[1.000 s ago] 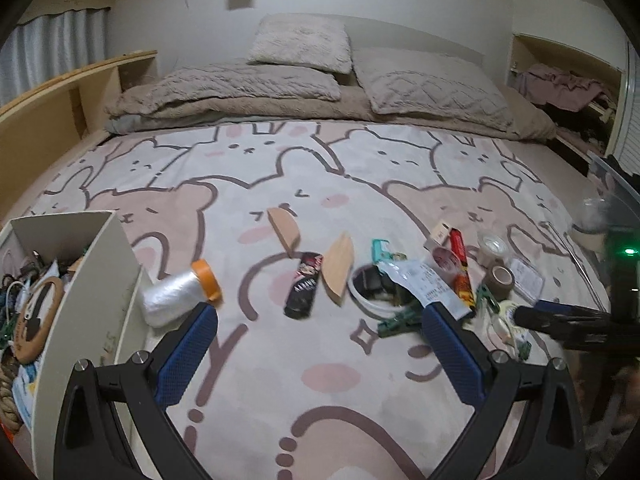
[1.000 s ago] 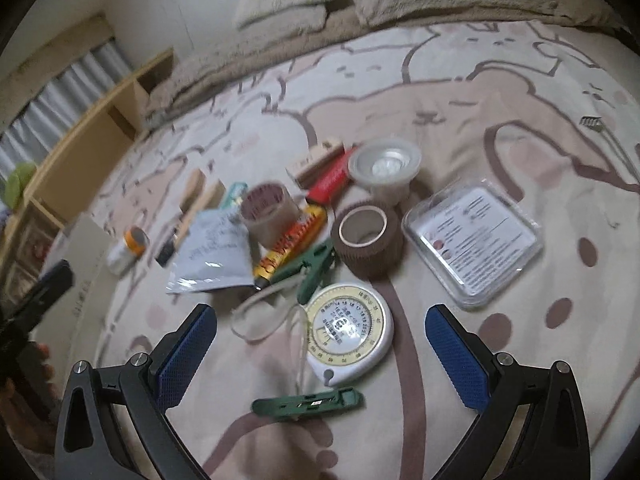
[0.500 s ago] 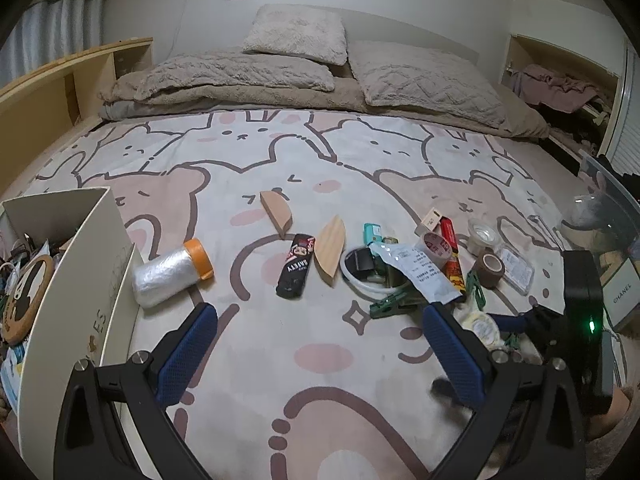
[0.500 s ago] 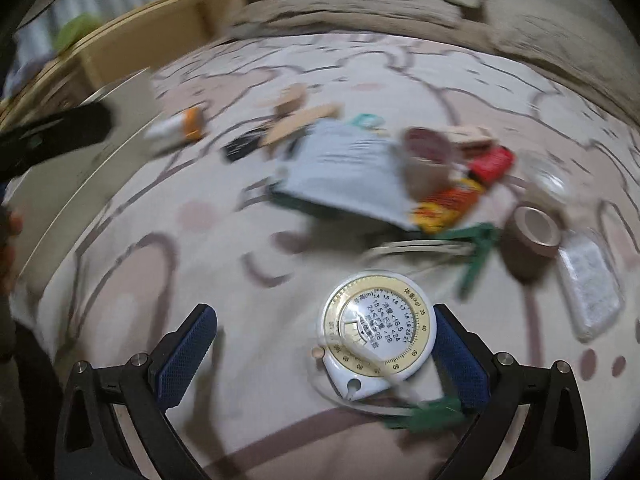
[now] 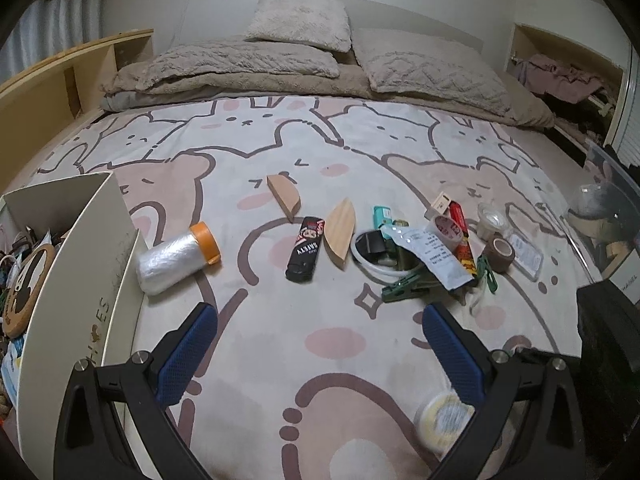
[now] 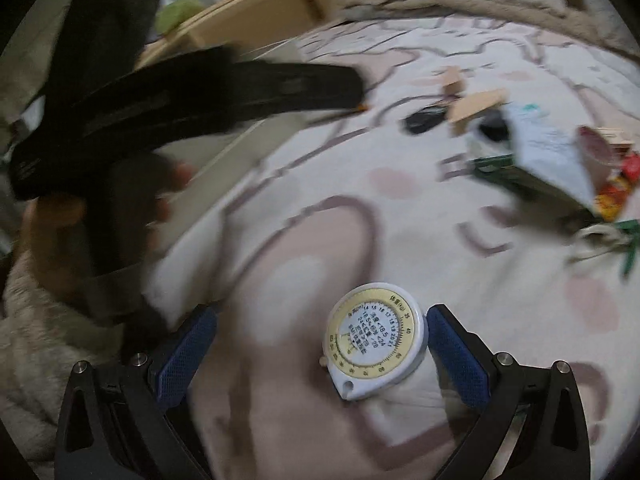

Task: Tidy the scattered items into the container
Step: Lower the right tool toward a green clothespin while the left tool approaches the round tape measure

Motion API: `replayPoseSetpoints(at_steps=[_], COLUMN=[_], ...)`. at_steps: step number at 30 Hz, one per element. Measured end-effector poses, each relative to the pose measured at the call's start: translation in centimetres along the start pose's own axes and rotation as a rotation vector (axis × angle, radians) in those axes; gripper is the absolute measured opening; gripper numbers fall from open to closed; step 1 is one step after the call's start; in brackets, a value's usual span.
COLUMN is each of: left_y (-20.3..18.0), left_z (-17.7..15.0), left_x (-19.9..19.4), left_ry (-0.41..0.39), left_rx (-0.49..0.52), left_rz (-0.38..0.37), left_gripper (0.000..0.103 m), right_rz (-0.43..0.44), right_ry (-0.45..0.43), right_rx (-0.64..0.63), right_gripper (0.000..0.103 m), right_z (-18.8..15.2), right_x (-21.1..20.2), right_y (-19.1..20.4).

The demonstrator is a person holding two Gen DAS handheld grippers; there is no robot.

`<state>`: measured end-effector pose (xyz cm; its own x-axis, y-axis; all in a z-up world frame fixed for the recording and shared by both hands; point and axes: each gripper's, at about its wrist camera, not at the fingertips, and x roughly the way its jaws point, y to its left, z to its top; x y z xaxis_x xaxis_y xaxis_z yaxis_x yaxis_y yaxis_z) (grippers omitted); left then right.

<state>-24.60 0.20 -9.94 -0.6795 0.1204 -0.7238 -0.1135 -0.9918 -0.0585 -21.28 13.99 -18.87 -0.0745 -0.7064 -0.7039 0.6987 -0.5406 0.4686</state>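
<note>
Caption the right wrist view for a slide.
Open right gripper beside round white-and-yellow tape measure on cartoon-print bedspread.

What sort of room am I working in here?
Most likely a bedroom: the items lie on a bed with a cartoon-animal bedspread, pillows sit against the wall at its head, and a wooden shelf unit runs alongside.
</note>
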Motion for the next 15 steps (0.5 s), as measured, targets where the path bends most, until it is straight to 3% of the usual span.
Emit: replayPoseSetpoints(at_steps=[2,8,15], left_y=[-0.2,-0.6,-2.0], left_z=[-0.2,-1.4,-3.6], left_x=[0.0,0.0,-0.1], left_ry=[0.002,0.034,0.075], left_rx=[0.014,0.068,0.134], left_rz=[0.008,0.013,-0.005], left_gripper=[0.103,0.103,0.103], right_rz=[0.051,0.013,-0.080], right_ry=[0.033,0.072,0.034], right_rx=[0.000,-0.035,0.038], right_gripper=[0.103,0.103,0.103], right_z=[-0.5,-2.1,-3.9], right_x=[0.3,-1.1,-4.0], right_y=[0.6,1.4,-0.2])
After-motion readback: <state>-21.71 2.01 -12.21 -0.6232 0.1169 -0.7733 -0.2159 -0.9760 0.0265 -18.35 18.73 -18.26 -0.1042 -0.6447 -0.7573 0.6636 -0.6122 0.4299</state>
